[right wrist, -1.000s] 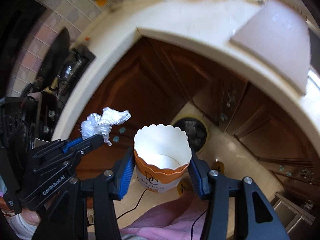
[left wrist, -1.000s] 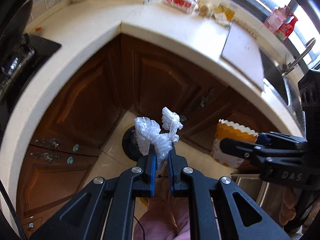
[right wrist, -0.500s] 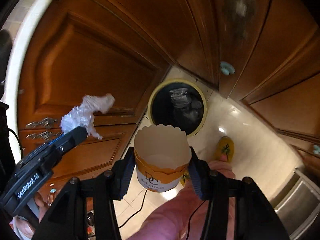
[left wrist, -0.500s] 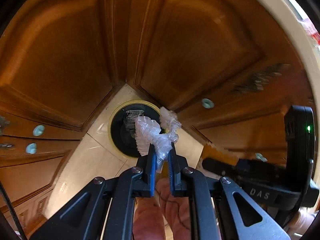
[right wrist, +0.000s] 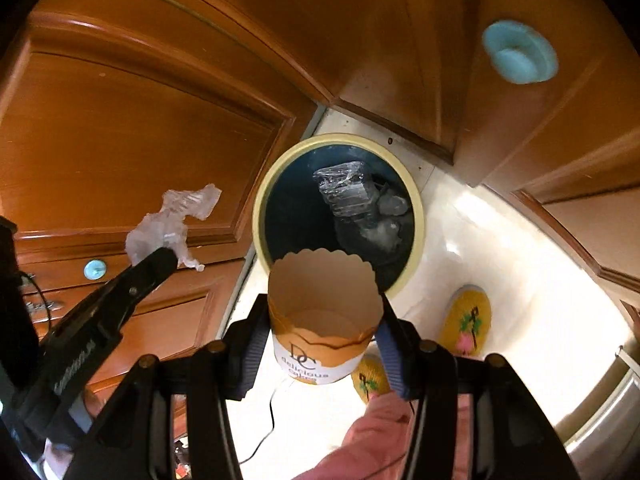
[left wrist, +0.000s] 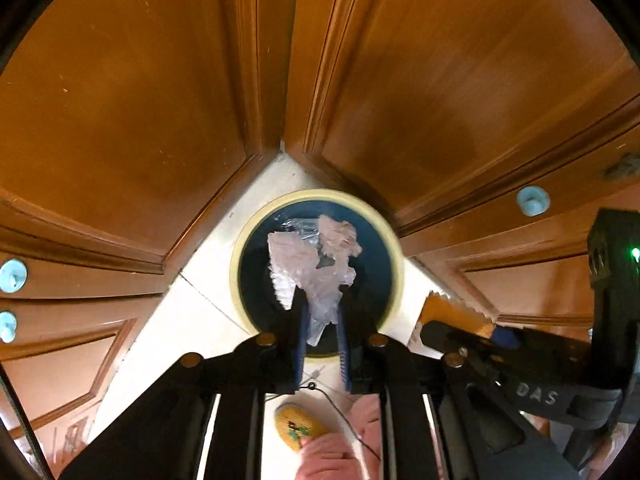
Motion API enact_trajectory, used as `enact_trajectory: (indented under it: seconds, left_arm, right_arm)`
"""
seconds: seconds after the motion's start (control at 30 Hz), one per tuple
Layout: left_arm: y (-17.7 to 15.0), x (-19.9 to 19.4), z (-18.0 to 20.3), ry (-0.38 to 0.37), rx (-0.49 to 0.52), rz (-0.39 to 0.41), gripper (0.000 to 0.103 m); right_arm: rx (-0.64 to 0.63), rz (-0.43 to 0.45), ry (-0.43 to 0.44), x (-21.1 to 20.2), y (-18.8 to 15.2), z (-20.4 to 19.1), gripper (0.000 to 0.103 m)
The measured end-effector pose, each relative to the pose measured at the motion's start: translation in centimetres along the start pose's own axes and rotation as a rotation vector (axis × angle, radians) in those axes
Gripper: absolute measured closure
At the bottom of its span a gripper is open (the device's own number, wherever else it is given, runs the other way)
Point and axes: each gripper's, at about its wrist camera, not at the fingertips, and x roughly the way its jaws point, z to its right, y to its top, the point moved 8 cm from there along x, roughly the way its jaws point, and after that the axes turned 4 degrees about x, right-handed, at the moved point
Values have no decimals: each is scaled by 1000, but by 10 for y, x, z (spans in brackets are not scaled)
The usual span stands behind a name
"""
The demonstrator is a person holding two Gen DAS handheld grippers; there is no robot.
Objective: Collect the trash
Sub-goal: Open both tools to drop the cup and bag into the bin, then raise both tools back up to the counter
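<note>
Wooden cabinet corner, bin (left wrist: 240,280) on the floor; left gripper (left wrist: 320,332) jaws have just been loosening around the plastic wrapper (left wrist: 312,264) right over it; right gripper (right wrist: 324,344) pinches the paper cup (right wrist: 320,320); drop-off step, next up probably letting both fall in.

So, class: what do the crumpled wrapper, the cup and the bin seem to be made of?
Wrapper: thin clear plastic film, judging by its see-through, shiny crinkles. Cup: matte paper or card, with a scalloped rim and printed band. Bin: probably plastic, with a smooth cream rim; dark inside.
</note>
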Motion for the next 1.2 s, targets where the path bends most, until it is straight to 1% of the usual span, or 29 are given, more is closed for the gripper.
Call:
enact_trajectory:
  seconds: [0.03,0.1,0.13,0.2,0.3,0.33,0.47,0.53,0.57,0.63,0.7,0.73,0.93,1.0,1.1,1.17,1.2]
  left_arm:
    - [0,5,-2,-4,0,-10,86]
    - [-1,8,-4,-4,4,-19,70]
    - [-2,7,-5,1,13,-16,67]
    - [-2,5,-8,14,31,-11,50]
    - [-2,-3,-15,47,57,7,39]
    - [-3,-6,-17,62,66,7,39]
    - [-3,-13,-24,71,71,9,38]
    - [0,-21,-25,79,67,9,34]
    - [0,-25,-27,79,63,12,31]
    - [4,-40,-27,71,54,28,29]
    - [9,-50,-25,65,45,38,25]
    - [13,-60,-24,65,40,47,24]
    - [25,-106,-18,52,25,85,24]
    - [28,-126,-14,54,26,104,24]
    - [32,-167,-8,46,25,139,24]
    - [34,-194,-3,35,27,162,24]
    - [36,-213,2,27,30,180,24]
  right_arm:
    - [-4,-4,-8,8,3,-1,52]
    - [-17,-13,-27,23,8,0,52]
    - [-24,-14,-34,29,10,0,51]
    - [-35,-18,-40,37,13,-1,48]
    - [-50,-26,-52,46,16,0,48]
    - [-54,-32,-58,49,16,0,47]
    - [-62,-57,-88,55,13,2,47]
    - [-64,-55,-91,54,11,1,47]
    - [-68,-55,-80,51,9,-2,47]
    - [-85,-48,-73,44,6,-8,47]
    - [-111,-27,-71,36,5,-15,44]
    - [-123,-16,-79,31,5,-18,43]
    - [-119,12,-48,-12,-1,-34,41]
    - [-115,19,-52,-29,-5,-36,41]
    - [-107,36,-46,-58,-13,-44,41]
    - [-114,55,-33,-87,-20,-53,41]
    - [-126,72,-27,-107,-25,-59,41]
